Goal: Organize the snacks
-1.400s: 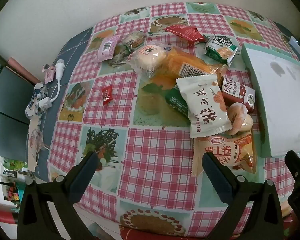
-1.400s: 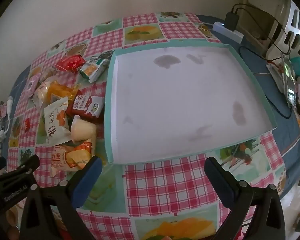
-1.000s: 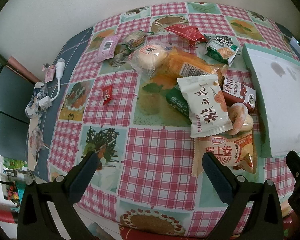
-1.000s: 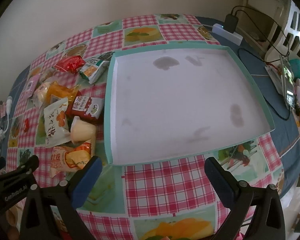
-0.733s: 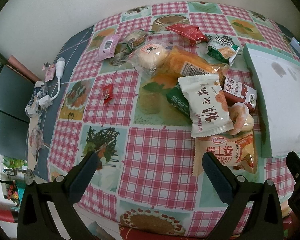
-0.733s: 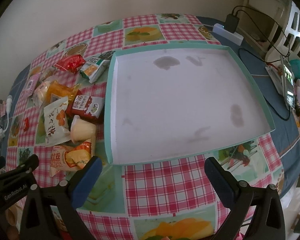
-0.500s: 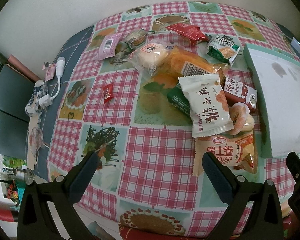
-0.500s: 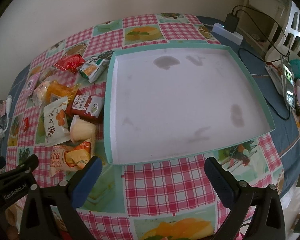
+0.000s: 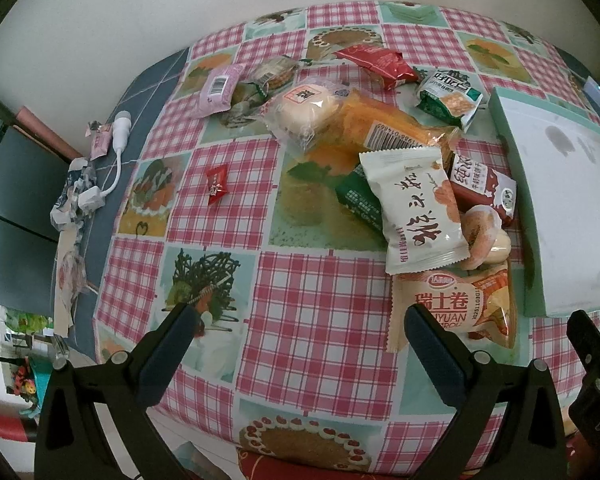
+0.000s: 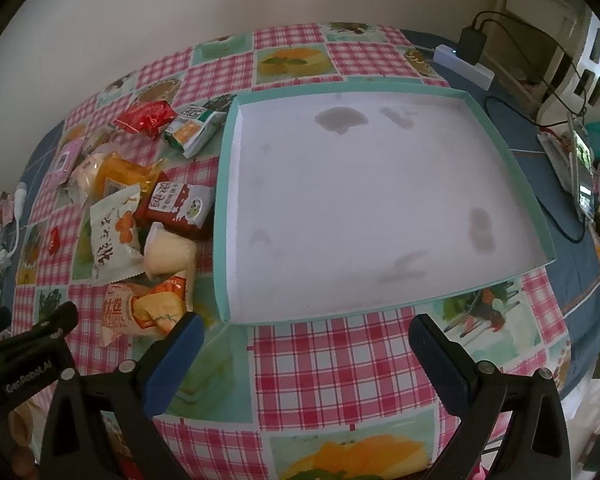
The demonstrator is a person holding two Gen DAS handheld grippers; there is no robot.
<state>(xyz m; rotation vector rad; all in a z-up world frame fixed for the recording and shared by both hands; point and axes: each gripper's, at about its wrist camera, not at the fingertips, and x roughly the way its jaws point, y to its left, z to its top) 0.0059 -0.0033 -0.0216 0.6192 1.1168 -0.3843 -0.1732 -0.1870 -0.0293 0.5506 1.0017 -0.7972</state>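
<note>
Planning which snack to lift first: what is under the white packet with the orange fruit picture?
The white packet lies on a dark green packet and overlaps the orange bag's end. Anything beneath its middle is hidden.

We read "GenRobot.AI" on the black body of the left gripper [image 10: 40, 364], seen in the right wrist view. Beside the teal tray [image 9: 516, 152], the orange roll packet [image 9: 452, 308] bears "瑞士卷" and partial letters "IYUAN". The green cracker pack [image 9: 448, 98], behind the tray's corner, reads "好吃点".
</note>
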